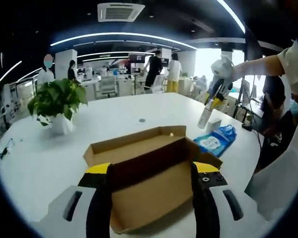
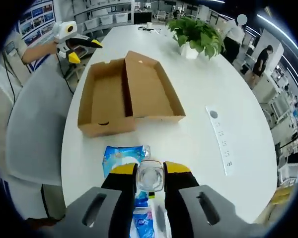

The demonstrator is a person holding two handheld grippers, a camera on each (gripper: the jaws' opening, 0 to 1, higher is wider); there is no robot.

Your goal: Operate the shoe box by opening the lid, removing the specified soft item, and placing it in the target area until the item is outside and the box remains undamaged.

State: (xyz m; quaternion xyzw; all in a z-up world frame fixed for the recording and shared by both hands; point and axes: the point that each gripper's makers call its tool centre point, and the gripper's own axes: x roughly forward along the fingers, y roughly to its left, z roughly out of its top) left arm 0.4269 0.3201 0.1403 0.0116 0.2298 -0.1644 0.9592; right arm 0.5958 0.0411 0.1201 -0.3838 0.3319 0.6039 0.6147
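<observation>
on the white table (image 2: 198,99), the right claw (image 2: 150,186) grips a clear bottle (image 2: 150,177) near the open shoe box (image 2: 126,94).

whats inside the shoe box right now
The open cardboard shoe box shows only bare brown floor in both tray and lid. The near walls hide a thin strip of the interior. The blue wipes pack lies outside on the table.

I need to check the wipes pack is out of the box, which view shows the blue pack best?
The left gripper view: the blue pack lies whole on the table beside the open box. In the right gripper view, the right gripper and its bottle partly cover it.
</observation>
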